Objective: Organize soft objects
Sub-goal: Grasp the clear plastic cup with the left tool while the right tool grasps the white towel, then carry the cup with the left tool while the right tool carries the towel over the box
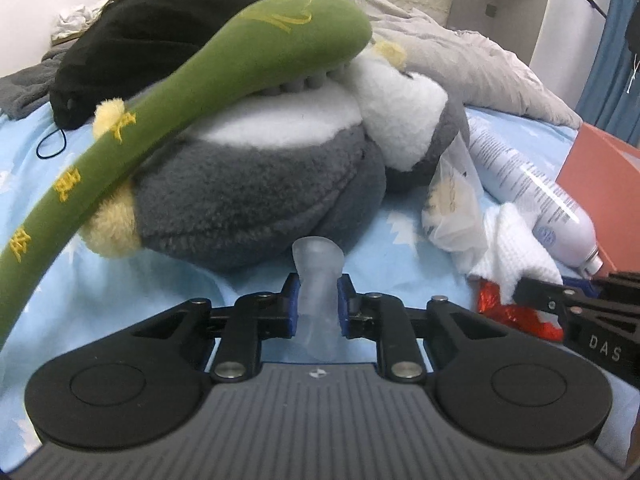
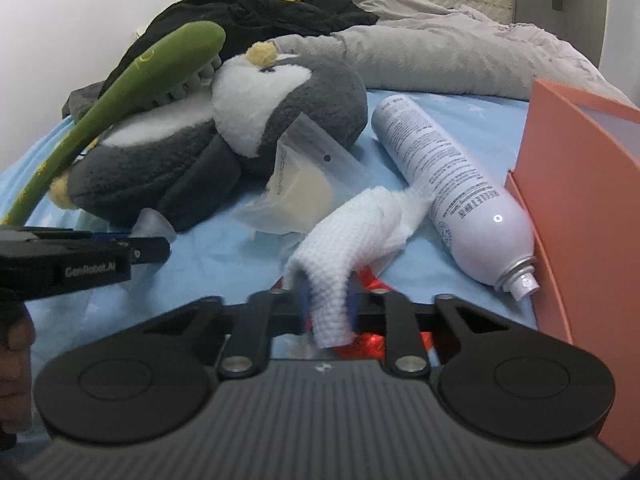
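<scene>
Green plush stick, long and curved, yellow embroidered characters along it; its wide end lies on top of the penguin plush, its thin end runs off toward the lower left. Behind it, a heap of black clothing on the blue star-print sheet.

Penguin plush: grey and white, yellow tufts, lying on its back mid-bed, head to the right.

Left gripper: jaws clamped on a translucent soft piece, which stands up between the blue pads just in front of the penguin's body. In the right wrist view the same gripper enters from the left edge, low over the sheet.

Clear plastic bag with a pale yellow item inside, leaning against the penguin's head.

Right gripper: jaws closed on a white waffle-textured cloth, which rises from the pads and drapes toward the spray can. Red shiny wrapper under the cloth, partly hidden.

Spray can: white, lying on its side, nozzle toward the camera, just beside an orange box at the far right. Grey duvet bunched along the headboard side.
</scene>
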The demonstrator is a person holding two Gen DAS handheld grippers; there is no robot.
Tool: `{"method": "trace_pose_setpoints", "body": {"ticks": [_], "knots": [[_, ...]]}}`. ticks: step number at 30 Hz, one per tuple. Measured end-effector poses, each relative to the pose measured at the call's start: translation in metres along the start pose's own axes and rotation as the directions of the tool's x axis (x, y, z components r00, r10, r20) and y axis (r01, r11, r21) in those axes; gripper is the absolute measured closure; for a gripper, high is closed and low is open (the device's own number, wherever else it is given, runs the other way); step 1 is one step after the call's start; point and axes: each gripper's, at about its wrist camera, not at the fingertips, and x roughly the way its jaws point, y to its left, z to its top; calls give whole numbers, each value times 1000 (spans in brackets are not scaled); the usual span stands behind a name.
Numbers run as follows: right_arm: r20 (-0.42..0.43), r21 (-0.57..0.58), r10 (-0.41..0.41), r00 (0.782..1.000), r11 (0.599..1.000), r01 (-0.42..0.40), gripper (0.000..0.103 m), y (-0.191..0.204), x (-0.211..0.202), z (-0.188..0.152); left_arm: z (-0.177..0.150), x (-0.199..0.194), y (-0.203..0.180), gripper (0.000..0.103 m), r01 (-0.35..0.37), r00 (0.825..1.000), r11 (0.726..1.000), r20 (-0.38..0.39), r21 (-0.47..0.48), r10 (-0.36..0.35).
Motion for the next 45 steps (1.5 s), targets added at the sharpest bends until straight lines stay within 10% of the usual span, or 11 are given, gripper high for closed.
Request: {"method": "trace_pose_setpoints", "body": {"ticks": [23,40,43,45], "knots": [[20,-46,34,999,998,-33,91,23,-115,-35,-53,-108,-32,82,56,998,997,-33,-47,-58],[-160,8,76,984,997,-75,89,19,-159,-100,-109,-130,-49,82,79,992,991,-94,-104,-89],[-176,33,72,982,997,-67,80,13,-157,-100,-109,-129,-48,82,73,992,992,-94,-105,-83],[-172,45,58,983,998,-51,50,11,-156,-98,-109,-128,-46,82,71,992,991,-97,-110,-81]]}}
